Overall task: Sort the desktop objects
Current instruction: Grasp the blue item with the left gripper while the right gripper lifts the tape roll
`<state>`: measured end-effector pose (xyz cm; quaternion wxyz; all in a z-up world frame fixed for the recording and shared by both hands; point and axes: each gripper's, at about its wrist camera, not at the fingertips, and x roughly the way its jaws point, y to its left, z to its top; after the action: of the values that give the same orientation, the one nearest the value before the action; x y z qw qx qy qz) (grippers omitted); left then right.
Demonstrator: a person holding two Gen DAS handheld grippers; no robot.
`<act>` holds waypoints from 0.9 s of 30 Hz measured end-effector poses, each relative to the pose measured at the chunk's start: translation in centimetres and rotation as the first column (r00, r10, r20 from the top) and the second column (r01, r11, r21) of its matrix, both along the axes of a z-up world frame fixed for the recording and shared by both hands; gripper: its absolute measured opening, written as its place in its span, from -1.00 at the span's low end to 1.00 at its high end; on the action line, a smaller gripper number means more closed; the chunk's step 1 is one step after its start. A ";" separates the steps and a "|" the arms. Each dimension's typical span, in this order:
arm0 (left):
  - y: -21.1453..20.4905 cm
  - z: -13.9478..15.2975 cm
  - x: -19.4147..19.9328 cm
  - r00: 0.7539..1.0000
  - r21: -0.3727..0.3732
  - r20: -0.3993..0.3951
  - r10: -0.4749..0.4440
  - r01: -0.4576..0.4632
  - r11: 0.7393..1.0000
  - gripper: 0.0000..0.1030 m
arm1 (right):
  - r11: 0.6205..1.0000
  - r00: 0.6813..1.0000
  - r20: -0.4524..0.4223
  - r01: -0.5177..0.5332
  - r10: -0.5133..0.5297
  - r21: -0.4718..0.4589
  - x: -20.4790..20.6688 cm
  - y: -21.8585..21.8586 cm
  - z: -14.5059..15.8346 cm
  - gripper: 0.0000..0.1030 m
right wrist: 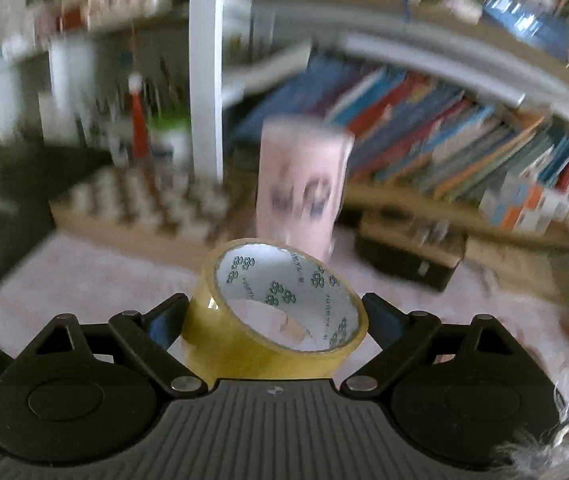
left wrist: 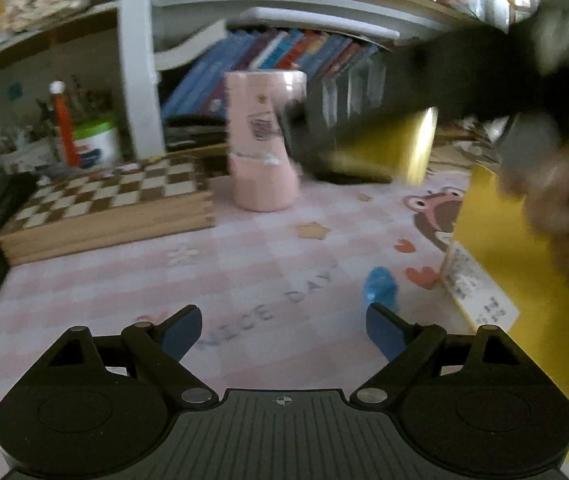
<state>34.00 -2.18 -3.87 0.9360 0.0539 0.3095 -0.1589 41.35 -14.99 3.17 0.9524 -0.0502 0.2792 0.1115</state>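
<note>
A yellow-brown roll of packing tape (right wrist: 240, 346) with a printed white core sits between the fingers of my right gripper (right wrist: 274, 308). Both pads press on its sides, and it hangs tilted above the pink mat (right wrist: 84, 280). My left gripper (left wrist: 282, 312) stands open over the pink checked mat (left wrist: 244, 264) with nothing between its fingers. A small blue object (left wrist: 380, 286) lies on the mat just ahead of its right finger. At the upper right of the left wrist view a blurred dark gripper body and a person's hand (left wrist: 556, 204) cross the picture.
A pink cup (left wrist: 262, 140) stands at the back of the mat, with a wooden chessboard box (left wrist: 112, 200) to its left. A yellow box (left wrist: 524, 272) stands at the right. A black case (right wrist: 408, 256), rows of books (right wrist: 444, 140) and a shelf post (left wrist: 136, 60) lie behind.
</note>
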 end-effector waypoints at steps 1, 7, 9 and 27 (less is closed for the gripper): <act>-0.5 -0.2 0.3 1.000 -0.003 -0.008 -0.016 0.016 1.000 0.64 | 1.000 1.000 0.021 0.006 -0.007 0.016 -0.3 -0.5 0.8 0.78; -3.7 -1.4 1.3 0.994 -0.001 -0.017 -0.107 0.107 0.994 0.46 | 0.992 0.996 0.040 0.079 -0.084 0.102 -1.8 -3.3 2.7 0.78; -4.7 -1.6 1.6 0.991 -0.006 -0.024 -0.129 0.129 0.992 0.39 | 0.988 0.994 0.030 0.098 -0.102 0.116 -2.0 -3.9 2.8 0.78; 1.1 0.6 -1.0 0.998 -0.085 -0.049 0.031 -0.035 0.996 -0.56 | 0.993 0.998 0.018 0.060 -0.062 0.100 -5.6 -1.9 2.4 0.78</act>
<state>32.97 -1.12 -3.28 0.9323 0.0047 0.3255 -0.1577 35.75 -16.84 5.62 0.9596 0.0048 0.2647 0.0956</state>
